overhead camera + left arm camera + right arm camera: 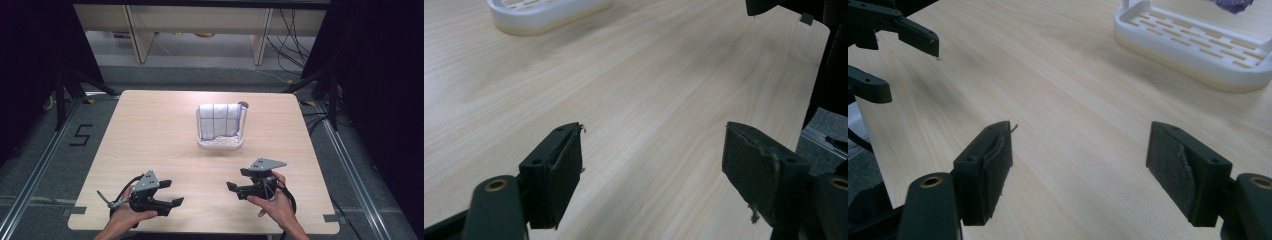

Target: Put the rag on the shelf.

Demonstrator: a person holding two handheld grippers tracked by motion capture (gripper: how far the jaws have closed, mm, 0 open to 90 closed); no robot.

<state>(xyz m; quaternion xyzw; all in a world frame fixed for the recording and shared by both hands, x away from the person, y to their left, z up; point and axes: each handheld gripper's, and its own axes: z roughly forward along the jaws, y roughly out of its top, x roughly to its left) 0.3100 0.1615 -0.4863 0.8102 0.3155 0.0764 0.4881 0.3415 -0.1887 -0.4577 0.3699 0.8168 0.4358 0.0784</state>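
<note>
A white slotted rack [221,142] stands right of the middle of the wooden table [150,130]. A white towel with purple grid lines [218,120] hangs over the rack's rail. My left gripper [171,193] lies low near the front left edge, held by a hand, open with nothing between its pads. My right gripper [236,179] is at the front right, also open and holding nothing. The two grippers point toward each other across bare wood. In the left gripper view the jaws [654,135] gape over the table, with the rack [544,12] far off. The right gripper view [1080,132] shows the rack [1193,45] nearer.
The table's front edge runs just under both hands. Bare wood lies between the grippers and the rack. Dark frame posts and cables stand on the floor at both sides, and pale furniture lines the back.
</note>
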